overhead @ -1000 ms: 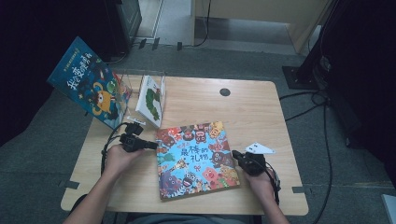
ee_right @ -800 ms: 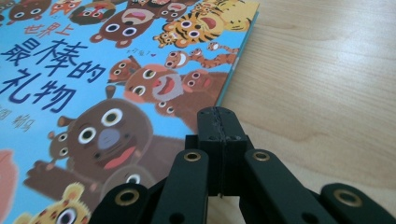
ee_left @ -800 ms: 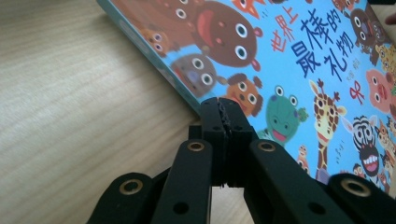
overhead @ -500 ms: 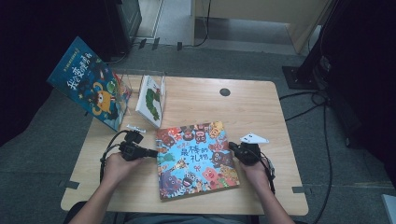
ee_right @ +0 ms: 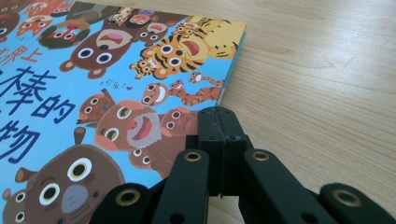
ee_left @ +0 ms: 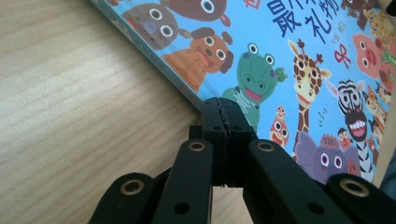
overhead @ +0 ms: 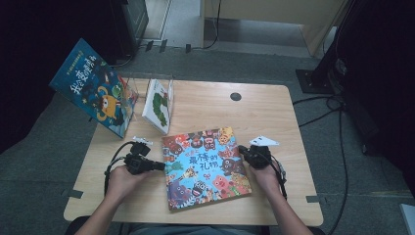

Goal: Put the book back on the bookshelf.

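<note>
- Both grippers closed in on the book (overhead: 205, 166) since earlier; left gripper (overhead: 159, 166) at its left edge, right gripper (overhead: 241, 149) at its right.
- Jaws together on both, gripping nothing; book flat mid-table (overhead: 210, 105), flanked, probably to nudge or square it.

On the animal picture book (overhead: 205, 166) at your table's six o'clock you can read large blue characters "最棒的礼物". The propped book (overhead: 93, 88) at ten o'clock carries yellow characters, too blurred to read.
</note>
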The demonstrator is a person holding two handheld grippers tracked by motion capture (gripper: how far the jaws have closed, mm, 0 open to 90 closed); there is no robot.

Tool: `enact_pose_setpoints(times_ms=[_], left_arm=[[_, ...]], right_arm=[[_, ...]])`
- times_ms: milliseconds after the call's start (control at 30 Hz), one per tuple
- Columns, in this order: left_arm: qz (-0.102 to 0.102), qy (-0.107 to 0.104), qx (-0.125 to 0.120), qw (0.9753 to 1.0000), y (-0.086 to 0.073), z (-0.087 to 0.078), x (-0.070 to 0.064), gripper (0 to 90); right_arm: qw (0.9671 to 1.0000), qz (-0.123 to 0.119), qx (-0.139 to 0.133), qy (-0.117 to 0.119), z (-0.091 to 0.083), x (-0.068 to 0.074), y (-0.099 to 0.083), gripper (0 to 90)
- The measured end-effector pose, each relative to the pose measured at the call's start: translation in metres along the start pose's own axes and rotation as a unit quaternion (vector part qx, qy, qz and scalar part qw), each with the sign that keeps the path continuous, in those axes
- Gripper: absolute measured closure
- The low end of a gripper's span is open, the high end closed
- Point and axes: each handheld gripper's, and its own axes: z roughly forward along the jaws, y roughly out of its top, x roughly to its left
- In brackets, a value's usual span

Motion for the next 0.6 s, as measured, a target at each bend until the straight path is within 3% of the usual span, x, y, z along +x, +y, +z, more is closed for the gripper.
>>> enact_pose_setpoints(times_ms=[600], left_arm=[[0.006, -0.026, 0.013, 0.9996, -0.014, 0.006, -0.018, 90.0]], right_arm=[[1.0, 0.006, 0.002, 0.0, 0.02, -0.01, 0.016, 90.0]])
